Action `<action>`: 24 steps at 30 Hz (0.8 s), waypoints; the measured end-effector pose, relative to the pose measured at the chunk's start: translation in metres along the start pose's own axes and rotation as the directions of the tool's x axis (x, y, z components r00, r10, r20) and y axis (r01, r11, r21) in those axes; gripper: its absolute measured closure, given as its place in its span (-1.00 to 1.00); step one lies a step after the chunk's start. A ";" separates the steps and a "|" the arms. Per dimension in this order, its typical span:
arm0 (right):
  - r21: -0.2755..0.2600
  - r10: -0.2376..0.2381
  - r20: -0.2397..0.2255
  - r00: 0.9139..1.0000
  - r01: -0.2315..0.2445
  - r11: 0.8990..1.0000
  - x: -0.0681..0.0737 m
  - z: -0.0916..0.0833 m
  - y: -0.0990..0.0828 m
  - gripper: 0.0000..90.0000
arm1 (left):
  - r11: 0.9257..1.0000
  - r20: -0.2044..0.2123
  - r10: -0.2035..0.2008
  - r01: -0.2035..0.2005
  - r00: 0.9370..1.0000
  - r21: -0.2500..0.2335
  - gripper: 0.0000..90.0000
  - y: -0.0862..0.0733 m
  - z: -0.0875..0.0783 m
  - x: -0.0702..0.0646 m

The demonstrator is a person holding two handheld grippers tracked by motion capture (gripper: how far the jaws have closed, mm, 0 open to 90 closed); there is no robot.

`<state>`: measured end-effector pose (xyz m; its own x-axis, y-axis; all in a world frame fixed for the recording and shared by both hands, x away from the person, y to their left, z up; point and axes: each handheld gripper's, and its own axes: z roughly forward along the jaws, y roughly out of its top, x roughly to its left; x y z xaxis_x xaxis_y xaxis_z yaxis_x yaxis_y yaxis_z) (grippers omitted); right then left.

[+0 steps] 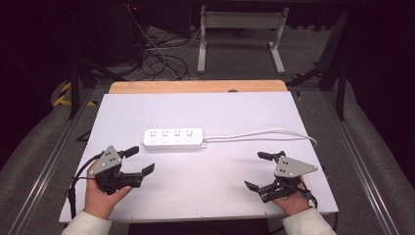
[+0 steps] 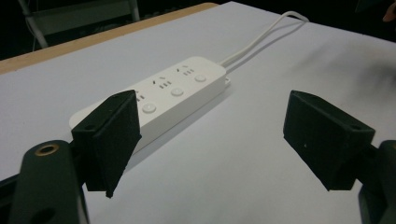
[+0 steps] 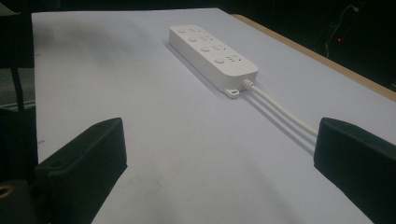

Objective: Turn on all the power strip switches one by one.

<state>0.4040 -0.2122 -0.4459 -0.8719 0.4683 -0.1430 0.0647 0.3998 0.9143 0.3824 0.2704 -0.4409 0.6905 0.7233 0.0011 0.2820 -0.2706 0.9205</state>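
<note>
I had both tools low over the near part of the white desk (image 1: 205, 110), one at each side, with a hand under each. The left tool (image 1: 138, 160) sat at the near left, its jaws spread wide with nothing between them; no pad touched anything. The right tool (image 1: 258, 170) sat at the near right, and its jaws stood spread as well, bare desk showing in the gap.

The white power strip (image 1: 173, 138) lay flat on the desk at about the middle, a little left of centre, its long side running left to right and its sockets and round buttons facing up. It was just beyond the left tool and farther from the right one, touched by neither. In the left gripper view the power strip (image 2: 163, 93) ran away from behind the left jaw toward the far right, apart from the pads. In the right gripper view the power strip (image 3: 210, 51) lay well ahead, between the two jaws.

Its white cable (image 1: 264, 133) left the strip's right end, ran right across the desk, and curved back near the right edge. A strip of bare wood (image 1: 195, 86) showed along the desk's far edge.
</note>
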 end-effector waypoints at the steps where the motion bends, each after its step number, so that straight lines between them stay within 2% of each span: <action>1: -0.001 0.000 0.000 1.000 0.000 1.000 0.000 0.000 0.000 -0.93 | 1.000 -0.005 0.015 -0.015 1.000 0.003 -0.57 -0.003 -0.001 0.001; 4: -0.002 0.000 0.001 1.000 0.000 1.000 0.000 0.000 0.000 -0.93 | 1.000 -0.016 0.028 -0.028 0.999 0.013 -0.58 -0.013 -0.004 0.004; 8: -0.001 0.000 -0.001 1.000 0.000 1.000 0.000 0.000 0.000 -0.93 | 1.000 -0.019 0.018 -0.018 1.000 0.025 -0.58 -0.024 -0.009 0.008; 13: 0.002 0.002 -0.005 1.000 -0.002 1.000 0.000 0.000 0.000 -0.93 | 0.999 -0.026 0.016 -0.015 1.000 0.044 -0.58 -0.035 -0.013 0.006; 16: 0.003 0.004 -0.008 1.000 -0.004 1.000 0.000 0.001 0.000 -0.93 | 1.000 -0.011 -0.017 0.017 1.000 0.026 -0.58 -0.039 -0.015 0.006; 17: 0.002 0.000 -0.009 1.000 0.000 1.000 -0.001 0.001 0.000 -0.93 | 0.999 -0.004 -0.045 0.045 0.999 0.018 -0.57 -0.040 -0.014 0.005; 21: 0.005 0.002 -0.012 1.000 -0.002 1.000 -0.001 0.001 0.000 -0.93 | 0.998 0.005 -0.068 0.068 0.998 0.006 -0.57 -0.038 -0.013 0.004; 22: 0.005 0.002 -0.013 1.000 -0.002 1.000 -0.001 0.001 0.000 -0.93 | 0.998 0.003 -0.064 0.064 0.998 0.007 -0.57 -0.037 -0.012 0.005; 24: 0.005 0.003 -0.013 1.000 -0.003 1.000 -0.001 0.001 0.000 -0.93 | 0.996 0.004 -0.088 0.088 0.996 0.019 -0.56 -0.035 -0.012 0.004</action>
<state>0.4050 -0.2118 -0.4465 -0.8782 0.4587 -0.1355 0.0692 0.4022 0.9129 0.3674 0.2909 -0.4681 0.6656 0.7418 -0.0820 0.3545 -0.2176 0.9094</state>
